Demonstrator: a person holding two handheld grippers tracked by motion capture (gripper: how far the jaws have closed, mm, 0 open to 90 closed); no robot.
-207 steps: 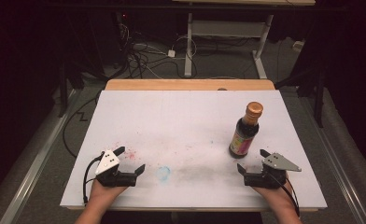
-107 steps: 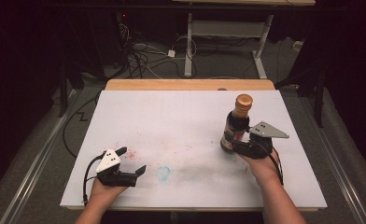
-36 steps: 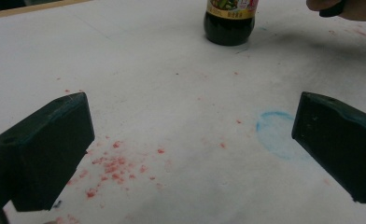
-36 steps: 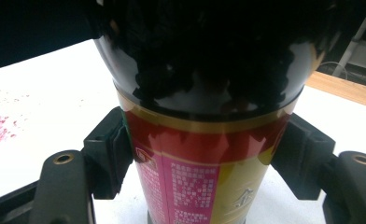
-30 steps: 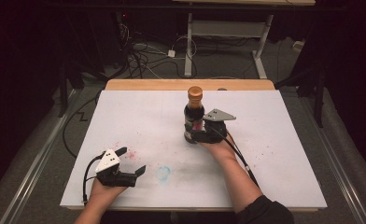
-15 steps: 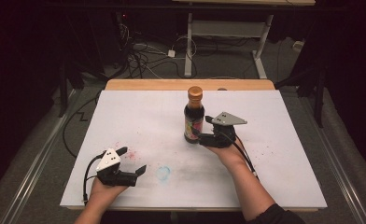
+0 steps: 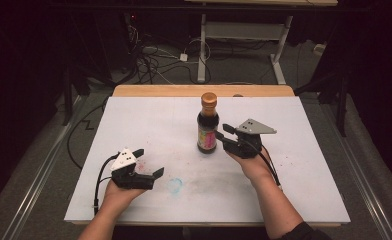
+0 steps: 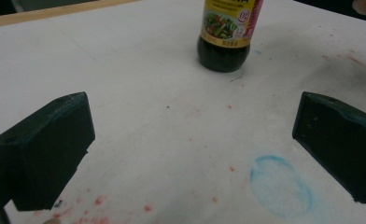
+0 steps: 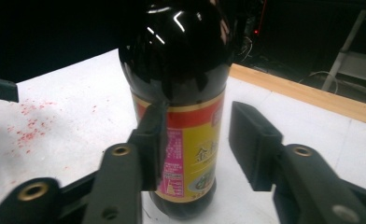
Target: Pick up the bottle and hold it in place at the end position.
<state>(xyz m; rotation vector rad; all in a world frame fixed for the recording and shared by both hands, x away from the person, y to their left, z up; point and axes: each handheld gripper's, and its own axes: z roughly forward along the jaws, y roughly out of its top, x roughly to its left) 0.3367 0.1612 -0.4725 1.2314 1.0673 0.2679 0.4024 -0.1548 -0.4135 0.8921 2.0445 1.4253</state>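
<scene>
White table sheet (image 7: 149, 120) lying over a wooden board (image 7: 159, 90), strip of wood showing along the far edge. Faint blue ring (image 7: 174, 185) and scattered red specks (image 7: 145, 164) marking the near part. Tangle of cables (image 7: 154, 60) trailing on the floor beyond, beside what is possibly a desk frame (image 7: 239, 35).

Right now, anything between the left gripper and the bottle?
No objects: just bare white tabletop with red specks, seen in the left gripper view, between the left gripper and bottle.
</scene>
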